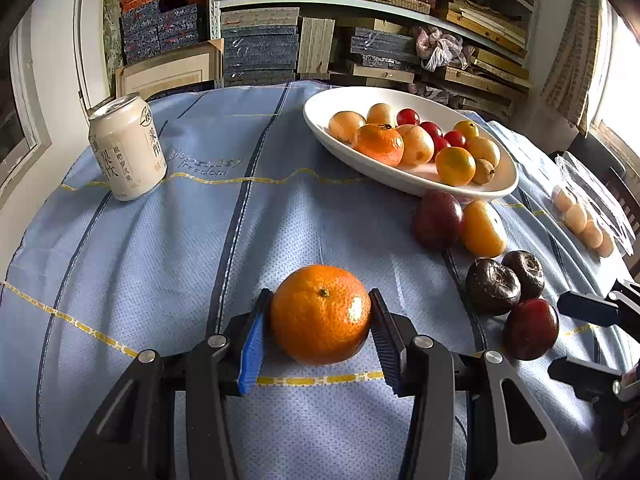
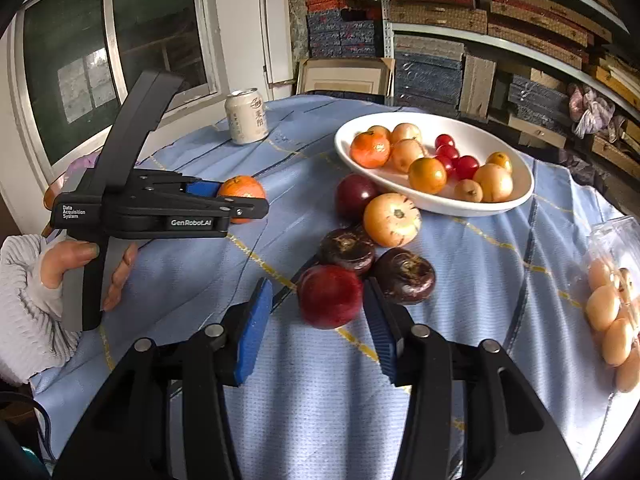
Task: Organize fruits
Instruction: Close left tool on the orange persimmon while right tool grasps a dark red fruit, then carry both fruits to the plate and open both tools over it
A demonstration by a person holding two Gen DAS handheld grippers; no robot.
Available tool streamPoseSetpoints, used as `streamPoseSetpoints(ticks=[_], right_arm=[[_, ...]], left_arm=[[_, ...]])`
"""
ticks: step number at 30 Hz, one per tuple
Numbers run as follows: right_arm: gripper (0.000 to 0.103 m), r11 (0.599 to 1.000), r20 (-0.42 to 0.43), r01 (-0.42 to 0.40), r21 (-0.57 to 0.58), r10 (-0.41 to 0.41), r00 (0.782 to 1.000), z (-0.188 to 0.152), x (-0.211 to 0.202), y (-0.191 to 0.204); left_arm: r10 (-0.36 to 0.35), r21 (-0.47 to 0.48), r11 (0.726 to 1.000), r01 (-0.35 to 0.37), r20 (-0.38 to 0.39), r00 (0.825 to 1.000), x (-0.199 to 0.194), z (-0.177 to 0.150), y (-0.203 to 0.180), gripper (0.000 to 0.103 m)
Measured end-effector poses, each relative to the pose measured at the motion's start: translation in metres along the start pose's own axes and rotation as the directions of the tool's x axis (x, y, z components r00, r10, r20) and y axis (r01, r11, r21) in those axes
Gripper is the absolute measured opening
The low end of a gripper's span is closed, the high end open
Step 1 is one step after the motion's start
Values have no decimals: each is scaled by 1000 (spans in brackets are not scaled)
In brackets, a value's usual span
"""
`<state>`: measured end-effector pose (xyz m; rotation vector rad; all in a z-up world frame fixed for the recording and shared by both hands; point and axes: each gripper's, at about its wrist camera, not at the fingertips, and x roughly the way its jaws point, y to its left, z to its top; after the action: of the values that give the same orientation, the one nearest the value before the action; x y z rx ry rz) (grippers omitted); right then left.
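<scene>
Round orange mandarin (image 1: 320, 314) sits on the blue cloth-covered worktop (image 1: 160, 260), clamped by left gripper (image 1: 318, 336). Right gripper (image 2: 318, 316) half-closed round glossy dark-red plum (image 2: 330, 296); right pad touches, left prob. not. Risk: plum rolls, bumping wrinkled dark fruit (image 2: 404, 276) beside it, w/ white oval bowl (image 2: 480, 206) well apart.

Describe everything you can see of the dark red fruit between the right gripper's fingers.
The dark red plum is round, smooth and glossy, deep red shading to near black, with no visible stem. It sits on the blue tablecloth between the right gripper pads: the right pad meets its side, the left shows a small gap. Behind it, two wrinkled dark purple fruits crowd close, apparently touching it.
</scene>
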<state>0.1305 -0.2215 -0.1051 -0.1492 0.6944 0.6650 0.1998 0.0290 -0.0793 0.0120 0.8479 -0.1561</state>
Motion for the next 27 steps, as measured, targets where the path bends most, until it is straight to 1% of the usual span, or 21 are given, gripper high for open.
streamPoseSetpoints(ticks=[1, 6, 9, 11, 17, 21, 24, 27], right_arm=[[47, 1000, -10, -7, 1, 7, 1000, 0, 2, 1], [47, 1000, -27, 14, 11, -14, 1000, 4, 9, 1], [47, 999, -79, 19, 41, -16, 997, 6, 19, -6], [40, 998, -96, 10, 60, -4, 995, 6, 23, -10], [39, 997, -94, 0, 78, 7, 996, 5, 23, -15], [39, 996, -88, -6, 90, 14, 996, 4, 22, -17], [39, 995, -79, -9, 96, 17, 997, 3, 20, -19], [39, 994, -38, 0, 107, 4, 999, 3, 11, -21]], left_arm=[[1, 0, 1000, -1, -2, 1000, 0, 0, 0, 49], [11, 6, 1000, -11, -28, 1000, 6, 1, -2, 49], [32, 21, 999, -31, -34, 999, 7, 0, -4, 49], [36, 24, 999, -36, -35, 999, 7, 0, -5, 49], [39, 24, 999, -38, -33, 999, 7, 0, -4, 48], [18, -8, 1000, -18, -24, 1000, 5, 0, 3, 48], [12, -28, 1000, -12, 0, 1000, 0, 0, 6, 48], [15, -19, 1000, -14, 37, 999, -8, -1, 4, 48]])
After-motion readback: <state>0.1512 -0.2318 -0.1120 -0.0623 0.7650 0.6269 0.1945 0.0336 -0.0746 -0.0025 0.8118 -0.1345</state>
